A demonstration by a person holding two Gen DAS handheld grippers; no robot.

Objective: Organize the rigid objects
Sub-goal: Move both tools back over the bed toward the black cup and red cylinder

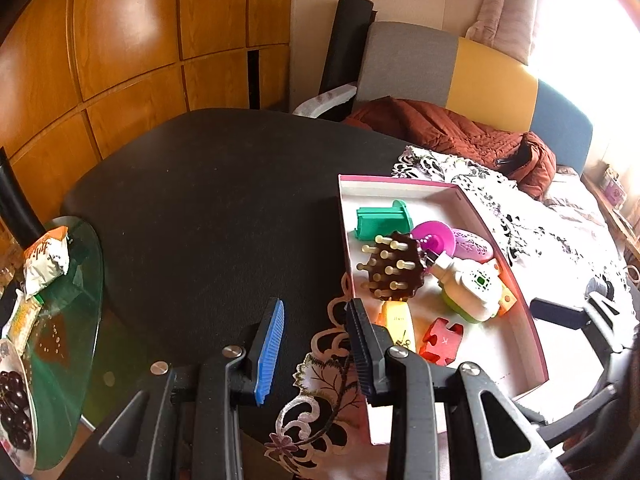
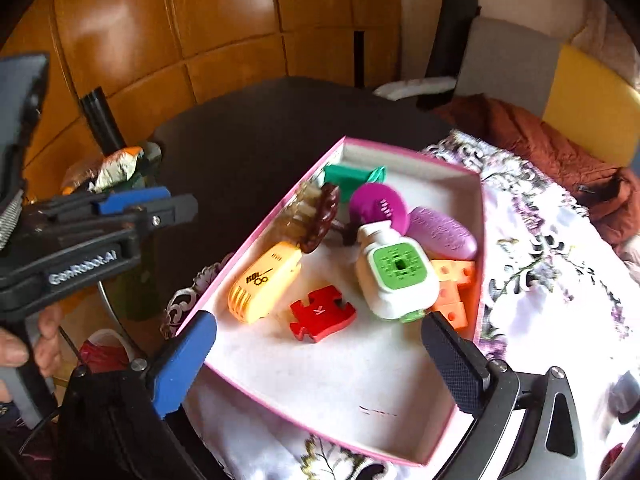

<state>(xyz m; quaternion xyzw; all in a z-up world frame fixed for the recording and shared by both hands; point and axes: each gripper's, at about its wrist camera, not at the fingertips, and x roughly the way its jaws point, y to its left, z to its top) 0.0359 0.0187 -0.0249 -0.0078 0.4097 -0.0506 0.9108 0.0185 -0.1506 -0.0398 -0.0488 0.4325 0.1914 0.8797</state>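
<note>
A pink-rimmed white box (image 2: 400, 151) lies on the lace cloth. It holds a brown peg hairbrush (image 2: 316, 216), a yellow trimmer (image 2: 264, 284), a red puzzle piece (image 2: 322, 314), a white and green device (image 2: 396, 276), orange blocks (image 2: 454, 288), a purple oval (image 2: 442, 234), a magenta disc (image 2: 378, 204) and a green piece (image 2: 352, 176). My right gripper (image 2: 320, 364) hangs wide open over the box's bare near floor, gripping nothing. My left gripper (image 1: 316, 348) is open beside the box's (image 1: 400, 181) left wall, with only table and cloth between its pads.
The box sits at the edge of a black round table (image 1: 220, 200). A glass side table (image 1: 76, 320) at left carries snack packets (image 1: 46, 262) and a plate of grapes (image 1: 14, 412). A rust jacket (image 1: 460, 136) lies on the seat behind. A hand (image 2: 24, 344) holds the left gripper.
</note>
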